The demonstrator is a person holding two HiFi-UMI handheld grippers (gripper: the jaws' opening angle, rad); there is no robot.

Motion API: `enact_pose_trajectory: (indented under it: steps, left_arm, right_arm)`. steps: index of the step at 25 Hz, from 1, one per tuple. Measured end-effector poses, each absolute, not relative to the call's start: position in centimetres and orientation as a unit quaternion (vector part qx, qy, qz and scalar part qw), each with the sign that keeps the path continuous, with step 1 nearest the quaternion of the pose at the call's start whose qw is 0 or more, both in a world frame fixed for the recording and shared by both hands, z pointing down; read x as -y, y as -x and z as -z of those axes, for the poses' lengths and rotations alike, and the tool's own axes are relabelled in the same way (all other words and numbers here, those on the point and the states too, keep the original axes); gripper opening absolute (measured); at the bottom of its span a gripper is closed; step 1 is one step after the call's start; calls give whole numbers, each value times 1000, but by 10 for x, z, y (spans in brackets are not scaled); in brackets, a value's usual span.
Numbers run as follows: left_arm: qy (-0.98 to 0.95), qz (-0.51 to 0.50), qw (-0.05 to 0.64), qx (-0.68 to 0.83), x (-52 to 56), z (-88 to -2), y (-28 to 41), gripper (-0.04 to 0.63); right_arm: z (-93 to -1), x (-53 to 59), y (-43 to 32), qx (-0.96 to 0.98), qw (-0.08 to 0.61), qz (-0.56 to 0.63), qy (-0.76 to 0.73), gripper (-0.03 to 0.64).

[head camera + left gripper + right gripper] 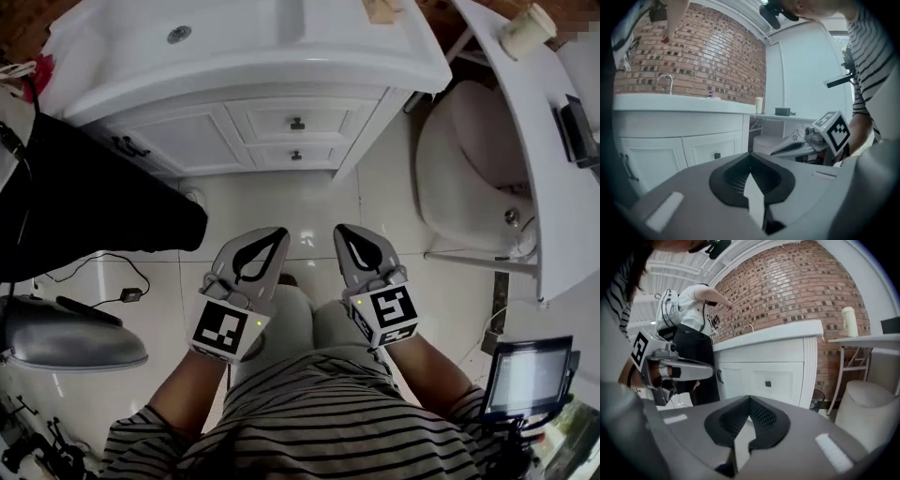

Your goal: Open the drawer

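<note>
The white vanity [253, 66] stands ahead of me with two stacked drawers. The upper drawer's dark knob [296, 123] and the lower one's knob [296, 156] both sit flush, with both drawers closed. My left gripper [275, 233] and right gripper [344, 230] hover side by side over my knees, well short of the cabinet. Both are shut with nothing between the jaws. In the left gripper view the jaws [750, 158] point at a drawer knob [717, 155]. The right gripper view shows its jaws [750, 400] below the drawer knob [768, 384].
A toilet [469, 169] stands right of the vanity, beside a white shelf [544, 169] bearing a roll [527, 28]. A person in black trousers [84, 206] stands at the left by the sink. A cable [112, 281] lies on the tiled floor; a small screen [530, 375] sits at lower right.
</note>
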State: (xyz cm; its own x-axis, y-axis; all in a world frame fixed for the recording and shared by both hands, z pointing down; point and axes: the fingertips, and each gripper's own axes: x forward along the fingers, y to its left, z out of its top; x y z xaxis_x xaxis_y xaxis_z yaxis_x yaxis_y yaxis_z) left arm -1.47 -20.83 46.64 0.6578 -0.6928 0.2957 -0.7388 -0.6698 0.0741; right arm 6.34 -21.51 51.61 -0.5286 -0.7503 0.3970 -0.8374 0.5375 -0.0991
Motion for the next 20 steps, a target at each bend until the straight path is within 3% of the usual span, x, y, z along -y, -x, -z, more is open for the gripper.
enact_pose_trajectory:
  steps: [7, 12, 13, 14, 15, 20]
  left_arm:
    - [-901, -143, 66, 403, 262, -628, 40, 15]
    - [-890, -139, 65, 429, 283, -668, 64, 15]
    - [-888, -141, 62, 433, 285, -670, 69, 15]
    - [-887, -142, 60, 436, 286, -672, 74, 17]
    - [-886, -143, 58, 437, 286, -673, 78, 15]
    - [-884, -138, 57, 442, 284, -672, 96, 17]
  right_arm:
    - [-704, 325, -38, 865, 162, -75, -470, 2]
    - [-772, 379, -15, 858, 169, -36, -484, 2]
    - [-780, 388, -10, 857, 173, -28, -485, 38]
    - [-789, 396, -5, 855, 182, -21, -485, 183]
    - [-797, 403, -1, 852, 193, -17, -487, 218]
    - [-828, 426, 8, 826, 234, -19, -513, 218]
